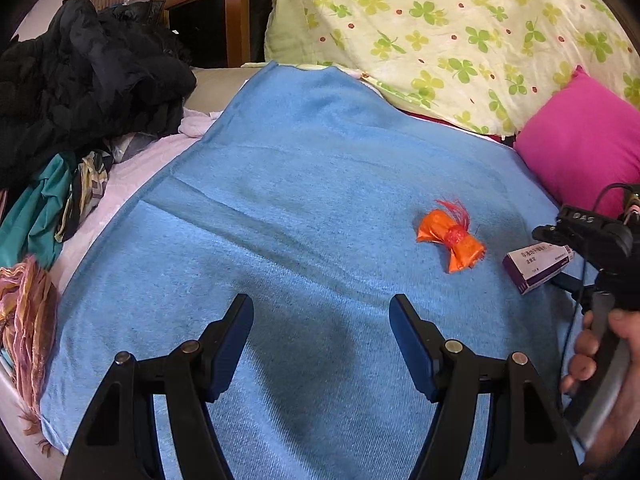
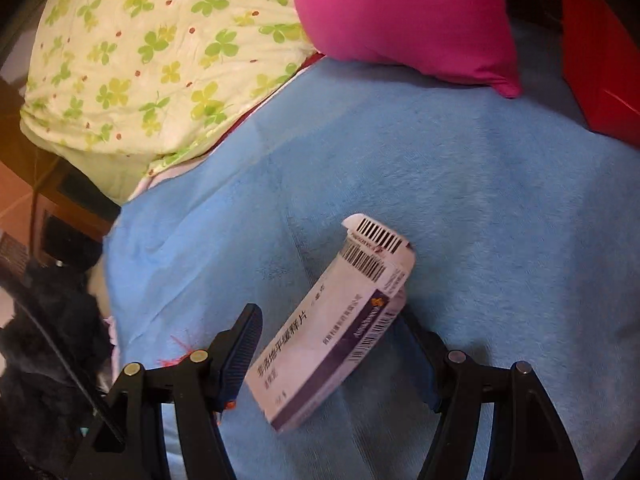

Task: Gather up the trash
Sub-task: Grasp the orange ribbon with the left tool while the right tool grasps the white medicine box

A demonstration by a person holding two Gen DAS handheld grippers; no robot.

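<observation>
Between the spread fingers of the right gripper (image 2: 332, 344) lies a white-and-purple medicine box (image 2: 328, 332), touching neither pad that I can tell, on the blue blanket (image 2: 500, 208). Left gripper (image 1: 322, 320) hovers with fingers apart, holding nothing. Toward two o'clock from it sits an orange wrapper (image 1: 450, 240), then the pink pillow (image 1: 580, 140) beyond.

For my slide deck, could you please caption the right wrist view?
Open right gripper straddles a medicine box on the blue blanket.
</observation>
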